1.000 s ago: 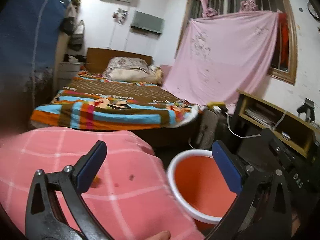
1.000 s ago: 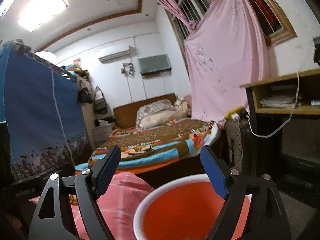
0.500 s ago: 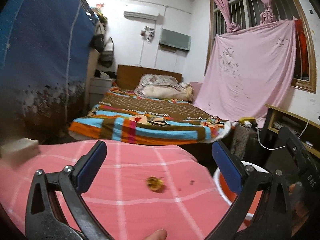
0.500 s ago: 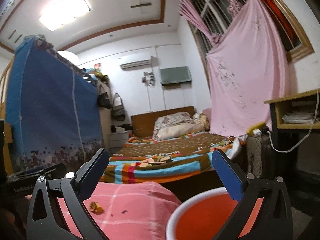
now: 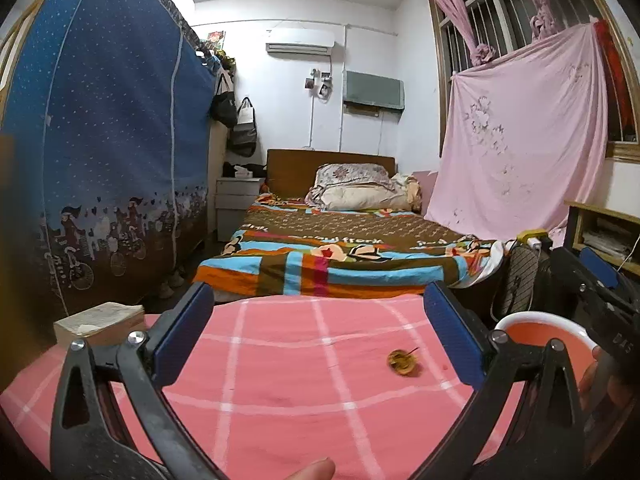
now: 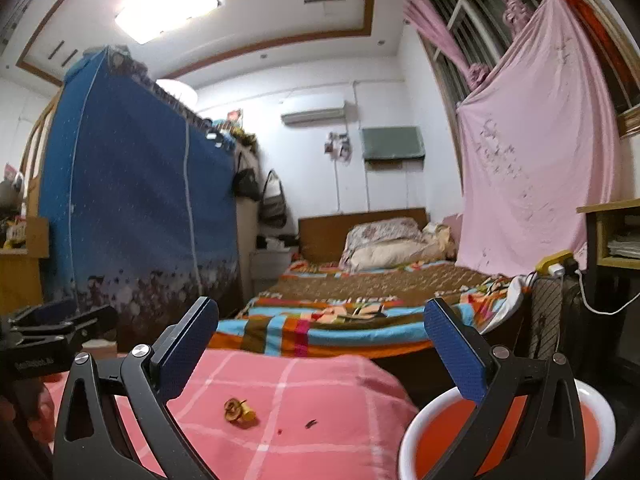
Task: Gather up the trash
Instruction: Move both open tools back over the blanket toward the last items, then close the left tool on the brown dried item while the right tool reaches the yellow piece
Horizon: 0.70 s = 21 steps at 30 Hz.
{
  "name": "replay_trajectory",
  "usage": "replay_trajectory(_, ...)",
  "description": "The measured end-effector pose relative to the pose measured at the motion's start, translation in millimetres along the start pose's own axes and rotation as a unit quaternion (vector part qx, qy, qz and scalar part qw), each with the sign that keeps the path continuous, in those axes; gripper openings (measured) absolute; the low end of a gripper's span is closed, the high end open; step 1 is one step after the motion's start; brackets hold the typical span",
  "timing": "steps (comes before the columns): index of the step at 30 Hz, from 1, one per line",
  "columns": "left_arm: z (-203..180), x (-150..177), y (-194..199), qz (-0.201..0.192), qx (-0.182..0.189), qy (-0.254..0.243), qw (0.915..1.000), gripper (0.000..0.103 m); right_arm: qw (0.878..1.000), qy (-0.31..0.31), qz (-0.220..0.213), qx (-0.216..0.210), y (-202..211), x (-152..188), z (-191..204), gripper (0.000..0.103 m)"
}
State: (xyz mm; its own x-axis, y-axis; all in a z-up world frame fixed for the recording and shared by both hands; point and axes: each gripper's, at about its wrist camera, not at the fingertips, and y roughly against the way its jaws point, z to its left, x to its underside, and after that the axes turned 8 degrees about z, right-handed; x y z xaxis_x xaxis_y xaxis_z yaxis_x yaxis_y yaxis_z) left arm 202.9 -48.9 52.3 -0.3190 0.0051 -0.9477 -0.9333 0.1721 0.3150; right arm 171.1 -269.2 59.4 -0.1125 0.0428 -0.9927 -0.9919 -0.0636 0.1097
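Note:
A small brown fruit scrap (image 5: 404,363) (image 6: 239,409) lies on the pink checked cloth (image 5: 280,368) (image 6: 304,392). My left gripper (image 5: 316,330) is open above the cloth, with the scrap just inside its right finger and nothing gripped. My right gripper (image 6: 320,344) is open wide and empty, with the scrap low between its fingers near the left one. An orange bucket with a white rim (image 6: 436,432) (image 5: 532,330) stands to the right of the cloth, beneath the right gripper's right finger. The right gripper's body shows at the right edge of the left wrist view.
A pale block (image 5: 100,322) rests at the cloth's far left corner. Behind it stands a bed with a striped blanket (image 5: 340,252), a blue fabric wardrobe (image 5: 104,152) on the left, and a wooden desk (image 6: 612,236) with cables on the right.
Both views have swung left, away from the bucket and over the cloth. The scrap has come into view between the fingers. The right gripper's jaws have widened.

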Motion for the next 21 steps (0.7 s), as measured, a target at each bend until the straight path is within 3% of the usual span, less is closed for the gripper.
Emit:
replay_trajectory(6, 12, 4, -10, 0.028, -0.002, 0.002, 0.9996, 0.092, 0.998, 0.018, 0.062, 0.003, -26, 5, 10, 0.103)
replay_trajectory(14, 4, 6, -34, 0.092, 0.027, -0.011, 0.9953, 0.09, 0.988, -0.006, 0.157, 0.006, -55, 12, 3, 0.103)
replay_trajectory(19, -7, 12, -59, 0.165, 0.065, -0.034, 0.9837, 0.083, 0.972, -0.021, 0.234, -0.023, -78, 21, -1, 0.081)
replay_trajectory(21, -13, 14, -69, 0.191, 0.081, -0.045, 0.9772, 0.075, 0.966, -0.028, 0.254, -0.032, -83, 25, -3, 0.072)
